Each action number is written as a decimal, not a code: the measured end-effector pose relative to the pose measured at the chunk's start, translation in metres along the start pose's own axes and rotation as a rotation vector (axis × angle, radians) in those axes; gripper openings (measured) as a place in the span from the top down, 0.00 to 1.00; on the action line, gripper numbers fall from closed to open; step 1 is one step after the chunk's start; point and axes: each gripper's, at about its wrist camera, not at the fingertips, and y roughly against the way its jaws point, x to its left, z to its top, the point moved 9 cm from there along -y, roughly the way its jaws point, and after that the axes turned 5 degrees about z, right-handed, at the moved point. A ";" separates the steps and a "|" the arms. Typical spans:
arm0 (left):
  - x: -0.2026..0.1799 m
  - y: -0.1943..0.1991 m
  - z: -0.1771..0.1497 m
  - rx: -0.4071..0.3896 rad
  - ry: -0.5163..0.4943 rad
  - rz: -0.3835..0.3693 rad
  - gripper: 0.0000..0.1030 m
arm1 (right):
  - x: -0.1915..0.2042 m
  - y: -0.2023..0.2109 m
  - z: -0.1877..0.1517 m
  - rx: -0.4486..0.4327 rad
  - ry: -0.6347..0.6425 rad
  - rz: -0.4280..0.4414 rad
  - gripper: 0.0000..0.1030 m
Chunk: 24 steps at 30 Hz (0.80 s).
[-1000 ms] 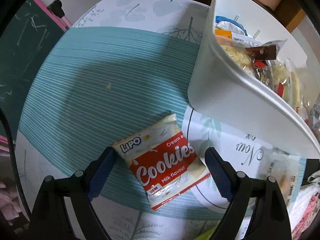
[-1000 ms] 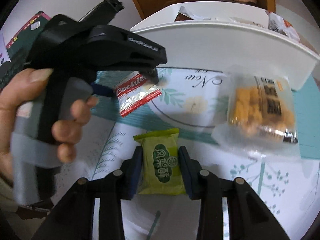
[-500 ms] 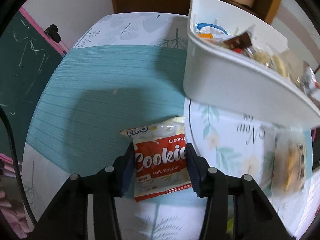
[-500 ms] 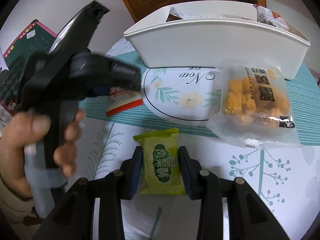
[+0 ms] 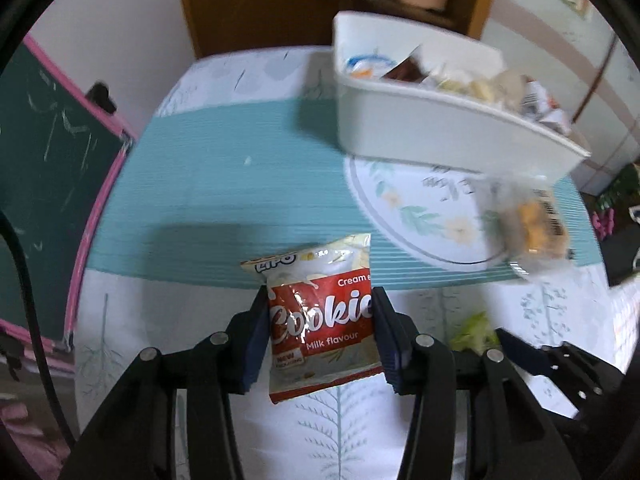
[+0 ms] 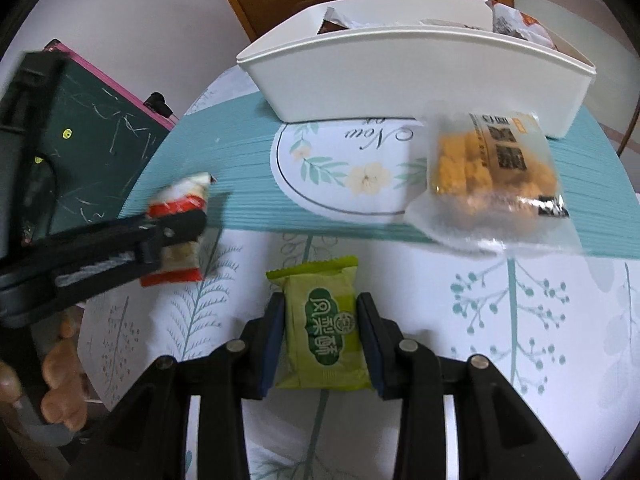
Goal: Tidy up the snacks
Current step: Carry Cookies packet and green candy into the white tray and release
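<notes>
My left gripper (image 5: pixel 320 316) is shut on a red and white Lipo cookies packet (image 5: pixel 320 320) and holds it off the table; the packet also shows in the right wrist view (image 6: pixel 178 224), held above the tablecloth at the left. My right gripper (image 6: pixel 320 320) is shut on a green pastry packet (image 6: pixel 324 328), low over the table. A white bin (image 6: pixel 420 80) with several snacks in it stands at the back; it also shows in the left wrist view (image 5: pixel 440 132). A clear bag of orange snacks (image 6: pixel 496 176) lies in front of the bin.
A green chalkboard with a pink frame (image 6: pixel 96 160) stands off the table's left edge. The tablecloth (image 5: pixel 224 184) has a teal striped band and a white leaf print. A wooden door is behind the bin.
My left gripper closed on the cookies packet and lifted it back from the teal band toward the table's front. My right gripper stayed shut on the green packet.
</notes>
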 end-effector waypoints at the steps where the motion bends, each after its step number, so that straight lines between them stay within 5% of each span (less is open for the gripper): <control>1: 0.000 0.008 0.002 -0.023 -0.011 -0.006 0.55 | 0.001 0.004 -0.004 0.003 -0.005 -0.003 0.65; 10: -0.010 0.078 0.036 -0.207 -0.114 -0.026 0.55 | 0.000 0.056 0.011 -0.088 -0.031 -0.035 0.65; 24: -0.026 0.199 0.180 -0.561 -0.186 0.050 0.55 | 0.002 0.222 0.175 -0.503 0.042 -0.130 0.65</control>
